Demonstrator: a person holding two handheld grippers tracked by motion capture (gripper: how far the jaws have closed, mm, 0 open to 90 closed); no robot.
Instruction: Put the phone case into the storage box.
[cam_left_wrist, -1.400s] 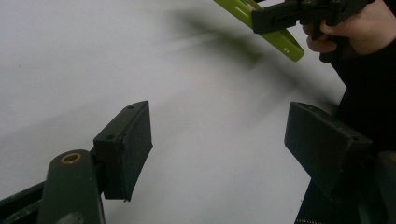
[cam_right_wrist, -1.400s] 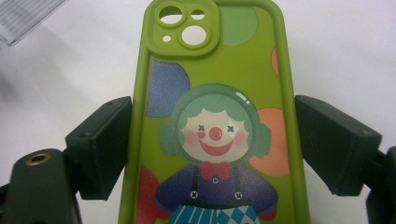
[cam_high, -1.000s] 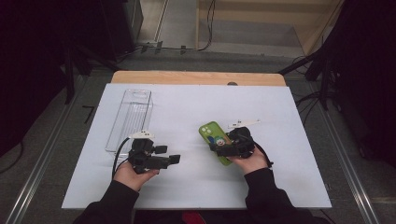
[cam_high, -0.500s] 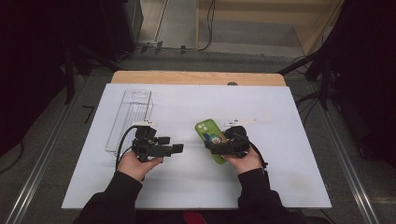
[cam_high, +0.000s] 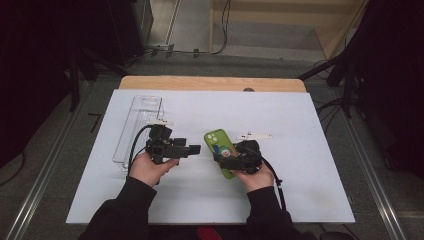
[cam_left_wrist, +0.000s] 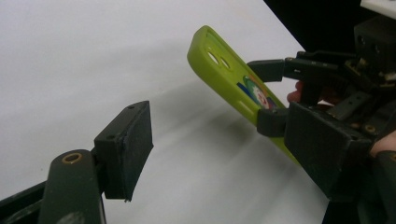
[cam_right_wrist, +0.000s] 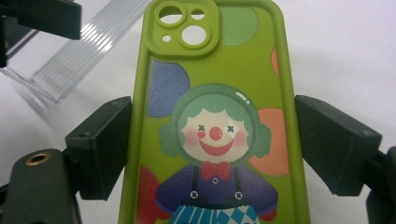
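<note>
The green phone case (cam_high: 220, 150) sits near the middle of the white table sheet (cam_high: 310, 170), held just off the sheet in the right gripper (cam_high: 231, 159), whose two black pads pinch its long edges, one on each side. Its long axis runs from the person's right hand (cam_high: 252, 175) away and slightly left, with the camera-cutout end pointing to the far side. Bare sheet lies open all round it, widest to the right and at the far edge; a small white piece (cam_high: 254, 135) lies just to its far right. The case is smooth, soft-looking, with rounded corners and a raised cutout block, and a printed clown (cam_right_wrist: 215, 135) in green, red and purple on its back.

The left gripper (cam_high: 192, 149) hangs just left of the case, apart from it, jaws spread with nothing between them. Farther left, a clear ribbed plastic tray (cam_high: 142, 112) lies lengthwise near the sheet's left edge.
</note>
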